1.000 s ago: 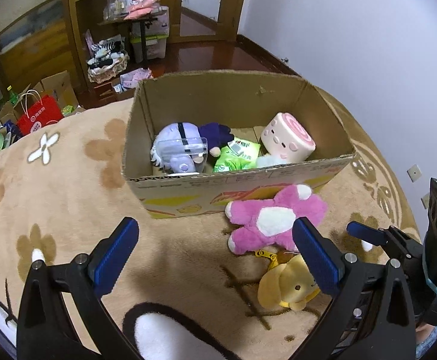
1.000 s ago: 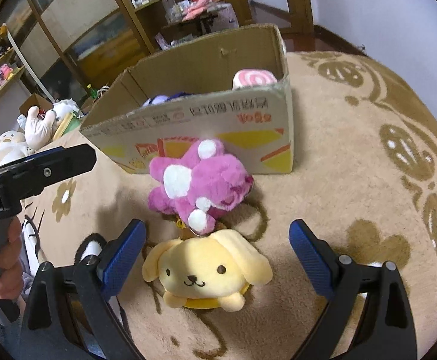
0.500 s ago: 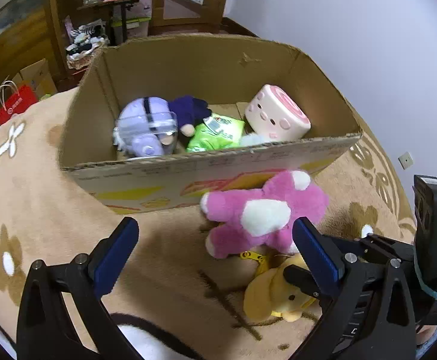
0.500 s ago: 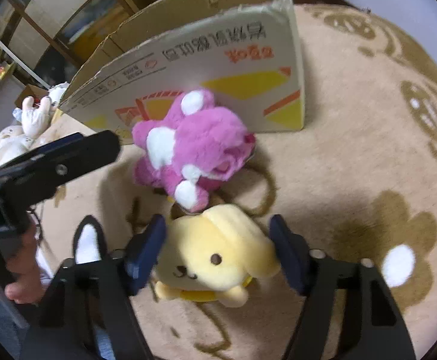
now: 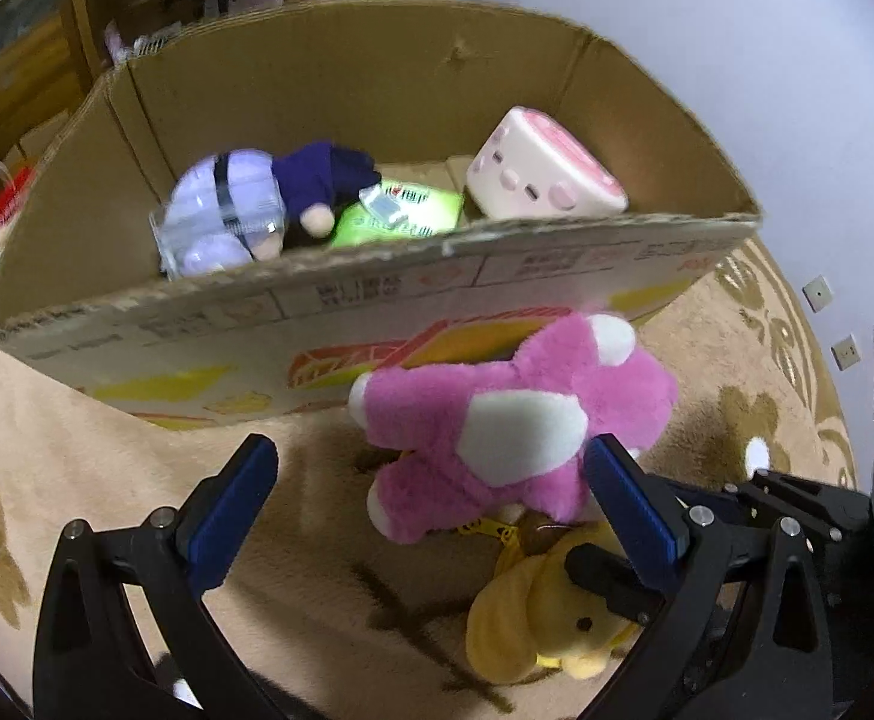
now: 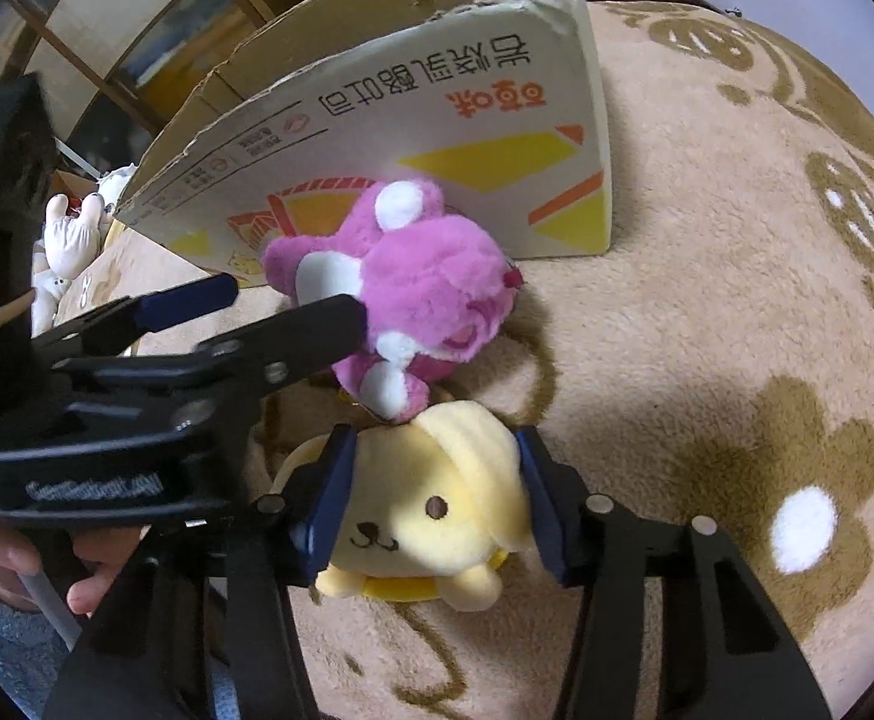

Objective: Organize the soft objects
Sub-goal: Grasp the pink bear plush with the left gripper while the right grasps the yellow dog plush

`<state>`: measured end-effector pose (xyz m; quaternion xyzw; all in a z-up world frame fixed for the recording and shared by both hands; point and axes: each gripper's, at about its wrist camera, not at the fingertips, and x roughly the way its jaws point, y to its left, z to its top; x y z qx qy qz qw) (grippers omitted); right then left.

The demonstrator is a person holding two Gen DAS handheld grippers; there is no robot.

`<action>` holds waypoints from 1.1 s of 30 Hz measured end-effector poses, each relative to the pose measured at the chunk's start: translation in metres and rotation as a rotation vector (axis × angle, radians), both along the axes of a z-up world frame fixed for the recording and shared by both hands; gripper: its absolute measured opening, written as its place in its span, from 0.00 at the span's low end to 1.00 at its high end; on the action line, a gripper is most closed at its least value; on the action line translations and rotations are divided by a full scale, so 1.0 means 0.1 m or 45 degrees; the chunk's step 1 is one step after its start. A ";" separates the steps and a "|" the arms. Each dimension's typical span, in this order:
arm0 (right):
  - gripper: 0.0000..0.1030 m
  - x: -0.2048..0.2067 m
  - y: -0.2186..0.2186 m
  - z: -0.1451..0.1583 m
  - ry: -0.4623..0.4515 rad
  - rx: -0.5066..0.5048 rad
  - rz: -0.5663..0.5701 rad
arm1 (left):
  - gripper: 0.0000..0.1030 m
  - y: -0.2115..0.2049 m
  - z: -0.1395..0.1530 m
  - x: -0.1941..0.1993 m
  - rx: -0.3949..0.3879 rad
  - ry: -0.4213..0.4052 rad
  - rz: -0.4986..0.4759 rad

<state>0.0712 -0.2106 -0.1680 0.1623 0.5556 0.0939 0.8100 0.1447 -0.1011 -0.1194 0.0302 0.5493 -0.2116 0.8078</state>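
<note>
The cardboard box [image 6: 437, 138], in the upper middle of the right wrist view, carries large upside-down Chinese characters in grey and orange, with smaller blurred print alongside. The left gripper's [image 6: 293, 300] black body bears pale lettering, too blurred to read.

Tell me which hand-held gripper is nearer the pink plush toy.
Left. The left hand-held gripper is open, with one finger against the pink plush toy. The right hand-held gripper has just been closing onto the yellow dog plush beside it.
</note>
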 end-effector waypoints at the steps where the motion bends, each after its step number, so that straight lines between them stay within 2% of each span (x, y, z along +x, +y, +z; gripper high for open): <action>1: 0.54 0.01 -0.02 0.00 0.001 0.006 -0.004 | 0.94 0.00 -0.04 0.01 -0.006 0.029 0.000; 7: 0.54 0.03 -0.05 0.00 0.008 0.011 -0.014 | 0.68 -0.02 -0.12 -0.02 -0.133 0.104 -0.029; 14: 0.54 0.00 -0.02 0.03 -0.009 -0.003 -0.018 | 0.47 -0.08 -0.07 -0.13 -0.091 0.045 -0.045; 20: 0.54 -0.07 -0.02 0.12 -0.043 -0.065 -0.027 | 0.31 0.01 -0.03 -0.13 -0.114 0.066 -0.028; 23: 0.54 -0.09 -0.07 0.15 -0.049 -0.082 -0.058 | 0.31 0.03 -0.03 -0.16 -0.140 0.076 -0.024; 27: 0.54 -0.12 -0.13 0.19 -0.052 -0.118 -0.098 | 0.33 0.03 -0.07 -0.17 -0.127 0.118 -0.026; 33: 0.54 -0.15 -0.22 0.21 -0.045 -0.126 -0.121 | 0.34 -0.01 -0.24 -0.22 -0.028 0.203 -0.036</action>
